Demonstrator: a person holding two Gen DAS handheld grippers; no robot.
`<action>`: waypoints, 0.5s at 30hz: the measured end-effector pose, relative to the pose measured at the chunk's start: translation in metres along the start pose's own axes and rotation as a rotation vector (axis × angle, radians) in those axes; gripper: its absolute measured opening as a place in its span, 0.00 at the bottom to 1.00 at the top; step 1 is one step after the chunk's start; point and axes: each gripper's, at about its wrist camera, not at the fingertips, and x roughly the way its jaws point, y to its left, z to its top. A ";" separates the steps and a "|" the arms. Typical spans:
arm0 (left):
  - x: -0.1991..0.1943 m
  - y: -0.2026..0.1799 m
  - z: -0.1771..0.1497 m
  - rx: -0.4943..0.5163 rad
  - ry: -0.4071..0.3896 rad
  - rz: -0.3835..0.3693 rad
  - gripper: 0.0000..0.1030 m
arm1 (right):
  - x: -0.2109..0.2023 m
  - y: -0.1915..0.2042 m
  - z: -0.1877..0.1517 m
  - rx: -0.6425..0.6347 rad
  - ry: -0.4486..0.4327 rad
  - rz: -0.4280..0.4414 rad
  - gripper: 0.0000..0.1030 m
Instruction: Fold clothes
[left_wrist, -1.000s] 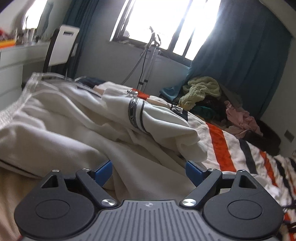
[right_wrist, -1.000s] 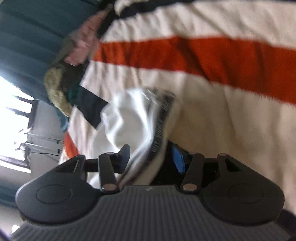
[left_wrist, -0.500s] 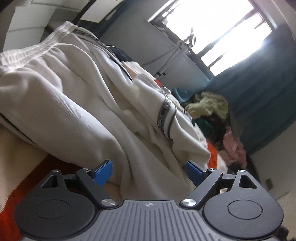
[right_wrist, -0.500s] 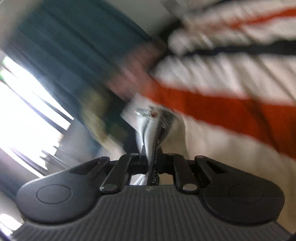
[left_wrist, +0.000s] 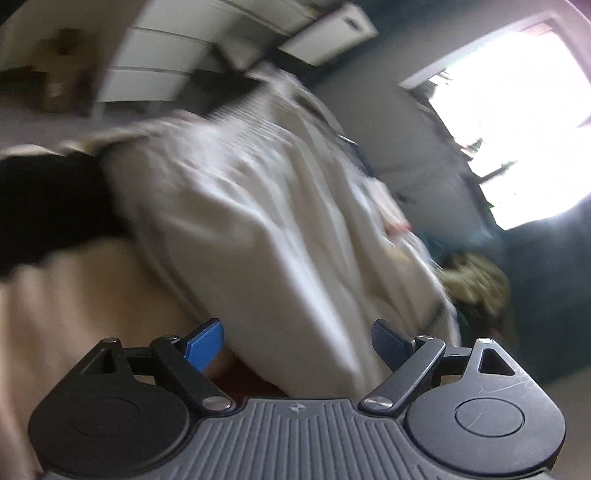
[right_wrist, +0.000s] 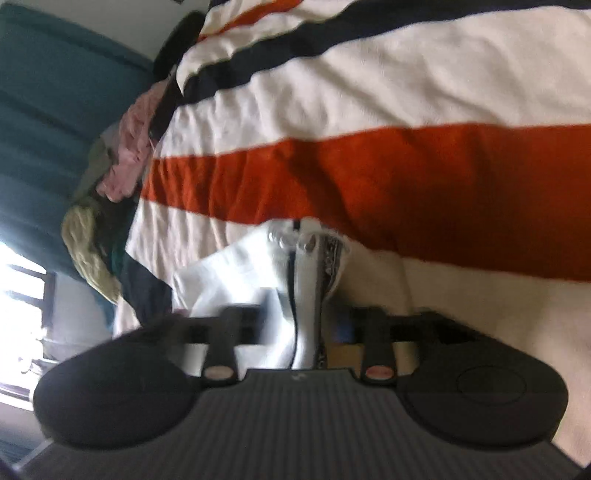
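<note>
- Striped bedspread (right_wrist: 406, 92) fills the right wrist view, teal curtain (right_wrist: 44, 110) far left.
- Right gripper (right_wrist: 299, 325) is opening, jaws blurred, white garment (right_wrist: 306, 280) between them.
- Left gripper (left_wrist: 297, 341) gapes wide, garment folds (left_wrist: 258, 221) just beyond, unpinched.
- Bright window (left_wrist: 517, 147) far right.
</note>
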 end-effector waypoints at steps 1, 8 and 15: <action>0.000 0.007 0.008 -0.028 0.009 0.026 0.86 | -0.008 0.000 0.001 -0.004 -0.028 0.004 0.77; 0.029 0.033 0.040 -0.176 0.066 0.095 0.73 | -0.031 0.008 -0.006 -0.024 -0.024 0.038 0.78; 0.012 0.023 0.055 -0.123 -0.032 -0.030 0.12 | -0.012 0.014 -0.013 -0.081 0.021 -0.005 0.77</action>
